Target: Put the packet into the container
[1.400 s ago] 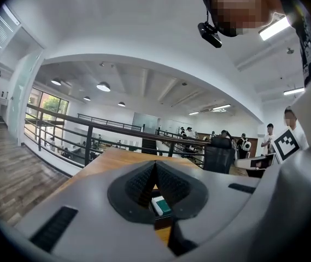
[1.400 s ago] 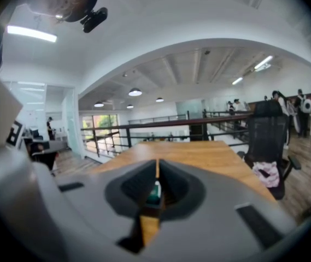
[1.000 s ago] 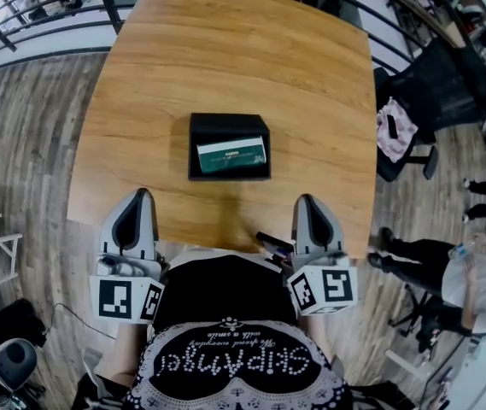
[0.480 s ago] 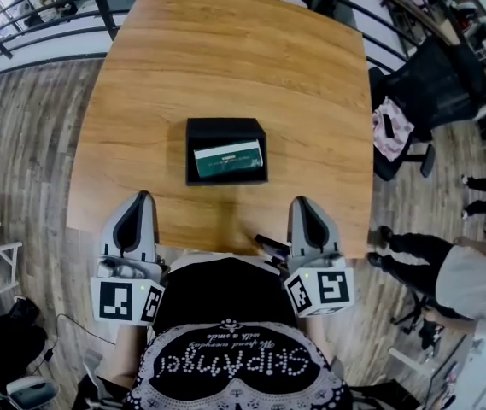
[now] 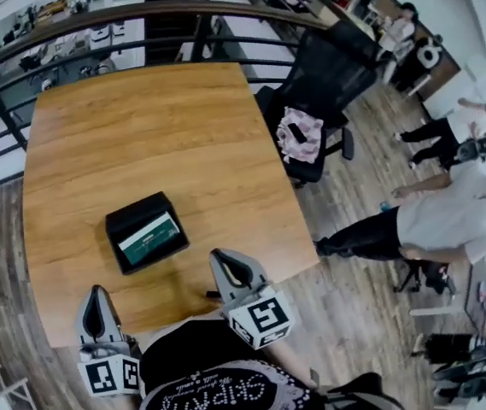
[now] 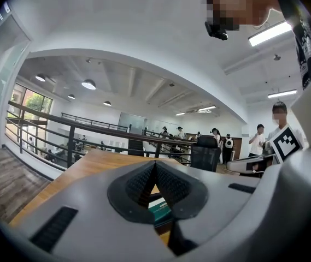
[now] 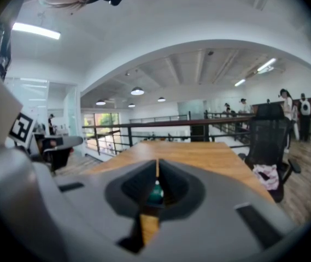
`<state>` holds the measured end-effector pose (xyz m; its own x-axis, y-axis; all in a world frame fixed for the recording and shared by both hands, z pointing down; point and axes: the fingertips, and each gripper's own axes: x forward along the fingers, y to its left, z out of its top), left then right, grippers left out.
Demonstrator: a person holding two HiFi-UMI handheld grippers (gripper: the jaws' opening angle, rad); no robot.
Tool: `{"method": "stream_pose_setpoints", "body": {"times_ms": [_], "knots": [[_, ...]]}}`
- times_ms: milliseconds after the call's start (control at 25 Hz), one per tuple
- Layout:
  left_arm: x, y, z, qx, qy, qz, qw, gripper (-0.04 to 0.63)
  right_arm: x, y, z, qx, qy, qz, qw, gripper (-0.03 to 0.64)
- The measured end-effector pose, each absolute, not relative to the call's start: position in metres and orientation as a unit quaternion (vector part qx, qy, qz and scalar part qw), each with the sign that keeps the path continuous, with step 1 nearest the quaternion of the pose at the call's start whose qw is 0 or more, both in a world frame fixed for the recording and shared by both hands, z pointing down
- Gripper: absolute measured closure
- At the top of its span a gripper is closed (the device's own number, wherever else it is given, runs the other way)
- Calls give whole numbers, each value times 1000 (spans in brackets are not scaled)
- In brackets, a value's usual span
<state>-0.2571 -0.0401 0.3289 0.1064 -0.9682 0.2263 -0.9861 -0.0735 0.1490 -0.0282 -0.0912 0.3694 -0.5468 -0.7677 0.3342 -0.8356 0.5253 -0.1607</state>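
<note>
Table [image 5: 157, 135]: wooden top, with a railing [image 5: 97, 24] past its far edge.
Container [image 5: 131, 216]: black, shallow and open-topped; it sits on the near part of the table, turned at an angle to the table edges.
Packet [image 5: 150, 238]: green with a white band, lying flat inside the container. In both gripper views a bit of green shows low down behind the closed tips.
Left tongs [image 5: 95, 290]: at the near edge of the table, near and left of the container and well apart from it. Jaws are clenched together with nothing between them; the left gripper view [image 6: 155, 165] shows the two ribbed pads meeting at the tip.
Right tongs [image 5: 217, 254]: over the near edge of the table, near and right of the container, not touching it. Jaws are pressed together and empty; the right gripper view [image 7: 157, 165] shows only a thin seam.
Chair [image 5: 324, 84]: black, at the right side of the table, with a pink cloth [image 5: 301, 135] on the seat.
Bystander [image 5: 430, 225]: white top, standing on the floor to the right.
</note>
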Motion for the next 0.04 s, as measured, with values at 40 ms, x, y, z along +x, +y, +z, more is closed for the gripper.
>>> {"method": "stream_pose_setpoints", "body": {"times_ms": [40], "knots": [[-257, -28, 316, 721, -678, 44, 135, 568, -33, -86, 361, 444, -875, 159, 108, 580]]}}
